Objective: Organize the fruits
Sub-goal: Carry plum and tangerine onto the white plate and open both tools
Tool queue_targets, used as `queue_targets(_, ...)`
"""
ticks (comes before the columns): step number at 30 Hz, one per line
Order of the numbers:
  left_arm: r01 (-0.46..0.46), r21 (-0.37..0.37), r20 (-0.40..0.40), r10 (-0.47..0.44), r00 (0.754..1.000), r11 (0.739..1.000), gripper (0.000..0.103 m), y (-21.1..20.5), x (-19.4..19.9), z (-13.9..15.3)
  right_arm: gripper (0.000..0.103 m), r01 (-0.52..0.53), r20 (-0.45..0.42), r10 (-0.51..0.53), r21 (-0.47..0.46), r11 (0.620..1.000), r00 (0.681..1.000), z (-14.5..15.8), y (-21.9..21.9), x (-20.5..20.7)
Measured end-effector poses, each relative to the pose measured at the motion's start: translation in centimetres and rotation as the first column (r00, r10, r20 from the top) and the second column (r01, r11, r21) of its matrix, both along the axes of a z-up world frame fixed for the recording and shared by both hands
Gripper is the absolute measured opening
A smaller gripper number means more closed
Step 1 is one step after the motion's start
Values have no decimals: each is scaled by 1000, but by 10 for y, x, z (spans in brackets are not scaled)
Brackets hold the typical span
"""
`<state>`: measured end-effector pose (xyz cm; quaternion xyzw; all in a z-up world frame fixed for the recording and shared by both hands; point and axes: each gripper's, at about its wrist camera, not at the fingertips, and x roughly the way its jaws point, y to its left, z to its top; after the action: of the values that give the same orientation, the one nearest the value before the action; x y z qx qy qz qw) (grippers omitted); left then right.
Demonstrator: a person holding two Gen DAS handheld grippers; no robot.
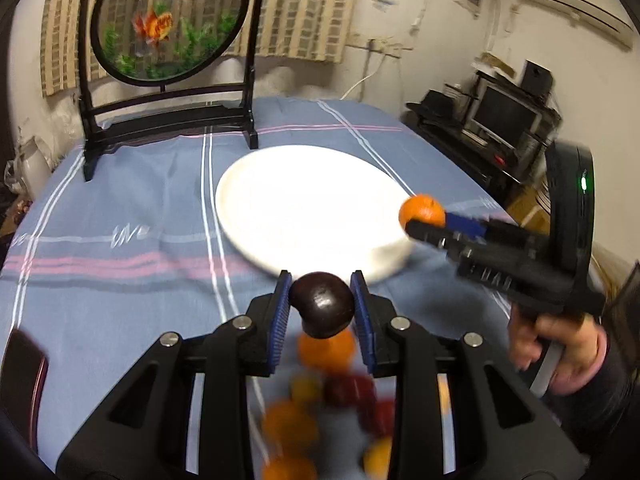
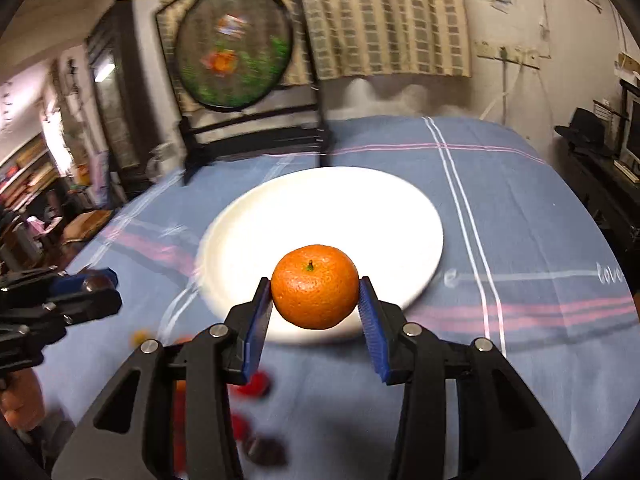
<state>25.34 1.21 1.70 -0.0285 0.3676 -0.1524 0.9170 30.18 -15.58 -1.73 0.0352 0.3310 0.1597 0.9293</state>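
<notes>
A: Listing near to far from the left hand-held gripper (image 1: 321,307): item one, a dark plum (image 1: 322,310), clamped between the blue pads (image 1: 282,312). Below and behind it, a blurred pile of loose fruit (image 1: 326,400) on the desk, orange, red and yellow. Ahead, the white plate (image 1: 312,210), nothing on it. Beyond, a round fish-painting screen (image 1: 170,24) on a black stand.

B: And the right hand-held gripper (image 2: 316,300)?

A: Item one, a mandarin (image 2: 315,297), stem up, pinched at its sides between both pads. Just ahead and below, the plate (image 2: 328,208); to its left, the other tool with the plum. Both fruits are off the striped blue cloth (image 1: 120,216), which covers the desk, and near the plate's front edge.

B: Handling note for the step?

A: Judged as carry-to-plate. Bring each fruit over the plate's flat middle, not the rim, and lower until it nearly touches before easing the pads apart, since round fruit would roll. Set them down apart from each other, and keep the two tools from crossing.
</notes>
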Motion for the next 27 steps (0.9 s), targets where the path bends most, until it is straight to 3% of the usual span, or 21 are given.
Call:
queue_targets(6, -27, 59, -151, 36, 988, 998, 31, -15, 95, -36, 44, 39, -88, -40, -19, 999, 995, -27, 1, 44)
queue_targets(12, -35, 132, -199, 61, 978, 991, 32, -26, 124, -56, 45, 12, -116, -17, -44, 999, 993, -38, 6, 54)
queue_targets(13, -42, 149, -202, 72, 977, 988, 35, -28, 126, -58, 45, 8, -117, -14, -51, 999, 993, -40, 7, 54)
queue_targets(14, -47, 157, -200, 79, 977, 987, 56, -28, 127, -58, 48, -3, -112, -4, -56, 998, 994, -40, 10, 52)
queue_targets(15, -72, 168, -179, 102, 979, 983, 77, -28, 123, -54, 53, -15, -110, 9, -59, 998, 994, -39, 12, 50)
queue_targets(16, -91, 167, -154, 117, 981, 982, 80, -22, 121, -49, 65, -23, -93, 17, -61, 998, 996, -36, 14, 46)
queue_targets(22, -110, 115, -73, 119, 990, 987, 94, -4, 60, -16, 68, -35, 66, 46, -153, 988, 997, -16, 28, 9)
queue_targets(25, -127, 96, -47, 132, 990, 987, 98, 11, 17, -11, 68, -10, 65, 19, -147, 989, 998, -12, 25, -7)
queue_targets(27, -163, 81, -23, 166, 986, 983, 100, 26, -20, -12, 68, -3, 55, 8, -90, 996, 998, -10, 17, -24)
